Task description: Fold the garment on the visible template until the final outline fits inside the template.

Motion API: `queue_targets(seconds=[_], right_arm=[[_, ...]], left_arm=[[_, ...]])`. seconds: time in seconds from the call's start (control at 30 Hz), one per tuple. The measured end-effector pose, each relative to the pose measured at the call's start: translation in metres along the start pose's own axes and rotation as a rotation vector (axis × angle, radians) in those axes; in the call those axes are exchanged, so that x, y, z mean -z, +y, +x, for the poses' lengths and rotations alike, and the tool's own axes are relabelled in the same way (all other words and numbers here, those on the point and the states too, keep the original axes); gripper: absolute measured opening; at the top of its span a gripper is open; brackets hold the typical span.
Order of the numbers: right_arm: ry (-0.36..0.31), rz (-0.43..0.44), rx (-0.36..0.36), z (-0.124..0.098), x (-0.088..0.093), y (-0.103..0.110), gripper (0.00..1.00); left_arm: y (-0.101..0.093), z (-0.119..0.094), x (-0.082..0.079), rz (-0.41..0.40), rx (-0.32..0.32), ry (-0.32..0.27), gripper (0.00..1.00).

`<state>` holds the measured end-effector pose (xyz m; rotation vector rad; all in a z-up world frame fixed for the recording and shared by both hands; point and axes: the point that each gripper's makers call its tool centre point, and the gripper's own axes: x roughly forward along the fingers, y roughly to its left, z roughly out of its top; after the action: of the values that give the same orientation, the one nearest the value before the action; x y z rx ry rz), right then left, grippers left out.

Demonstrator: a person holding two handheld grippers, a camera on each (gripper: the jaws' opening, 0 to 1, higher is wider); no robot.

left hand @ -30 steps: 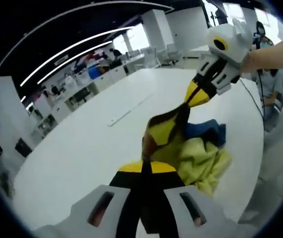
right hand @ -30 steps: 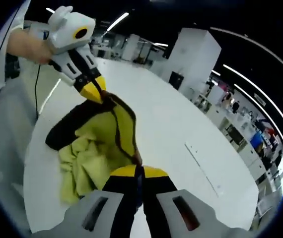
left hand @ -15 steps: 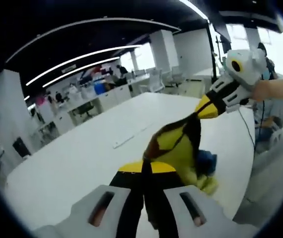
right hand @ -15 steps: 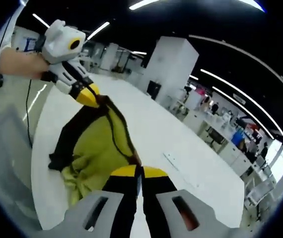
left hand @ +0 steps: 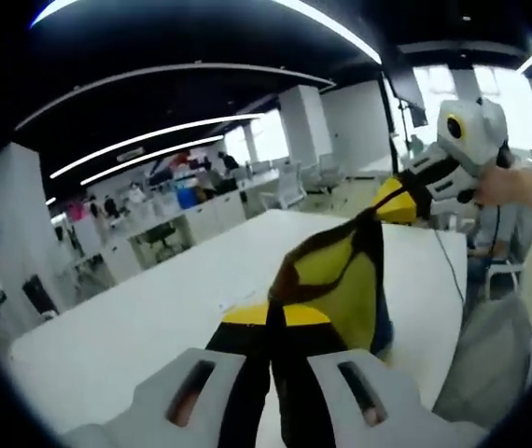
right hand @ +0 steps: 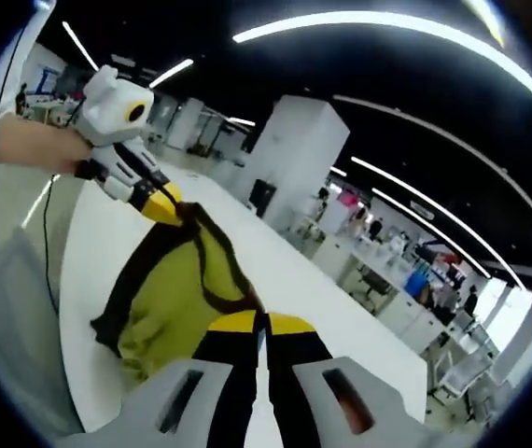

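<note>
The left gripper [left hand: 275, 313] pinches one corner of the yellow garment [left hand: 341, 285] (it has dark trim). The cloth hangs in the air above the white table [left hand: 135, 327]. The right gripper [right hand: 264, 322] pinches the other corner, jaws closed tight on it.

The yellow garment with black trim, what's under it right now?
The yellow garment with black trim hangs between both grippers above the white table. Bare tabletop shows around it; the patch directly beneath is covered, so no template is visible.
</note>
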<state>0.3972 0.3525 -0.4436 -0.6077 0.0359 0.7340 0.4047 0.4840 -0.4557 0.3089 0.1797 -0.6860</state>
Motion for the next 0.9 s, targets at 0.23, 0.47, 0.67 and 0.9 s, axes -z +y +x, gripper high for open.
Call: queue_targets(seconds=[0.23,0.47,0.67,0.9], right_arm=[[-0.037,-0.057,0.05,-0.02,-0.031,-0.008,0.02],[-0.068,-0.091,0.085,-0.035,-0.055,-0.013,0.02],[-0.095,-0.144,0.112,-0.048,-0.08,-0.015,0.02],[-0.137,-0.17,0.14,-0.063,-0.105,-0.016,0.02]], left_arm=[[-0.001,-0.015,-0.023,0.007,-0.008,-0.054,0.0],[-0.001,-0.029,-0.045,0.028,-0.02,-0.101,0.0],[-0.001,-0.046,-0.066,0.037,-0.042,-0.151,0.0],[0.0,-0.063,-0.086,0.05,-0.063,-0.196,0.0]])
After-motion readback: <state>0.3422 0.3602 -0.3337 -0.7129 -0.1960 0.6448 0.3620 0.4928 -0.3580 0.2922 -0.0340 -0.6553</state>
